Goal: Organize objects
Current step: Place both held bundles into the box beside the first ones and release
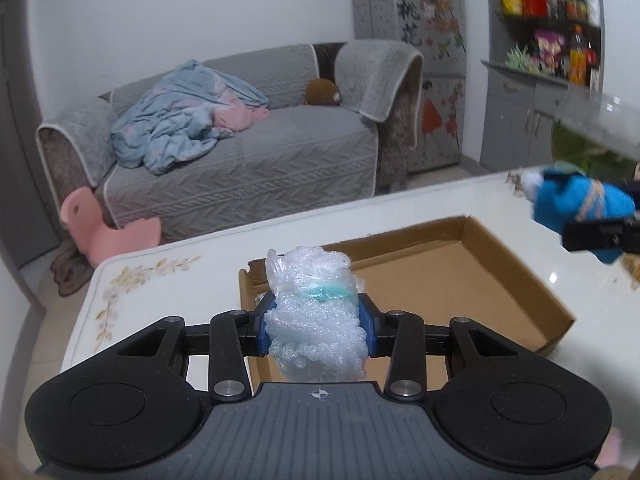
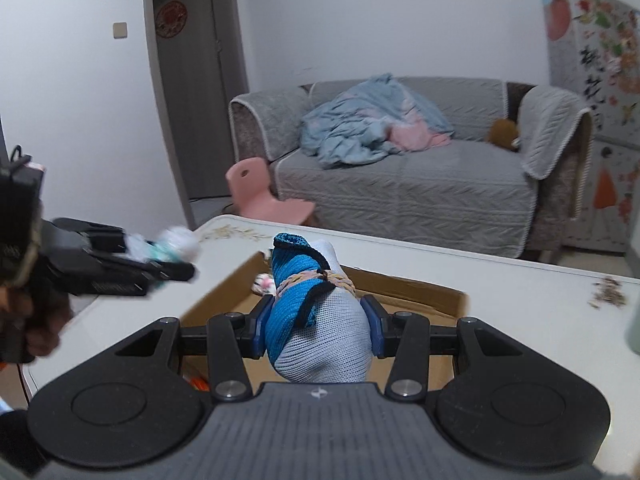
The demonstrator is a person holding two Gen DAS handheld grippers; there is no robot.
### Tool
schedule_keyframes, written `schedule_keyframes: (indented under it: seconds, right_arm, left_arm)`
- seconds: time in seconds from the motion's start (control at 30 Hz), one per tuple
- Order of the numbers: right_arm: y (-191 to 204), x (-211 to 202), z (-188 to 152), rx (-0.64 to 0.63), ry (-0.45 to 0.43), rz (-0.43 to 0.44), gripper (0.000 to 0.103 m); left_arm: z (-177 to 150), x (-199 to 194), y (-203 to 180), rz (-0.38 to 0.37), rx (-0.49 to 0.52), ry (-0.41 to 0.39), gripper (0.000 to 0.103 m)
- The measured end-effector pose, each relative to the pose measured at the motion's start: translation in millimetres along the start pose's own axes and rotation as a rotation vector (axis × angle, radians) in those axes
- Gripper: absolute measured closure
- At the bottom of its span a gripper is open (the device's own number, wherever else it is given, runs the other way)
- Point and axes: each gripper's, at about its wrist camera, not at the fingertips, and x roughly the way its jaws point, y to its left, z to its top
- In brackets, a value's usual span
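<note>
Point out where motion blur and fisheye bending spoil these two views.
Left wrist view: the blue and white knitted sock bundle in the right gripper is smeared; walls bow at the edges. Right wrist view: the left gripper and its crumpled clear bubble-wrap wad are blurred; the doorframe curves.

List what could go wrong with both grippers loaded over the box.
The left gripper pinches soft, crinkly bubble wrap; it may slip or spring out on release.
The right gripper holds a bulky sock bundle above the shallow cardboard box; it could roll over the low wall.
</note>
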Motion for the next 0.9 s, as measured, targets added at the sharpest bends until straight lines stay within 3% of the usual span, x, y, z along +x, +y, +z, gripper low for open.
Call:
schedule_keyframes:
  seconds: [0.37, 0.9]
  right_arm:
    - [15, 106, 2, -0.016, 0.149, 0.052, 0.061]
    - [26, 164, -4, -0.001, 0.276, 0.060, 0.061]
  left_arm:
    - [-24, 75, 8, 0.011, 0.126, 0.090, 0.056]
    - [-36, 119, 9, 0.035, 0.203, 0.153, 0.056]
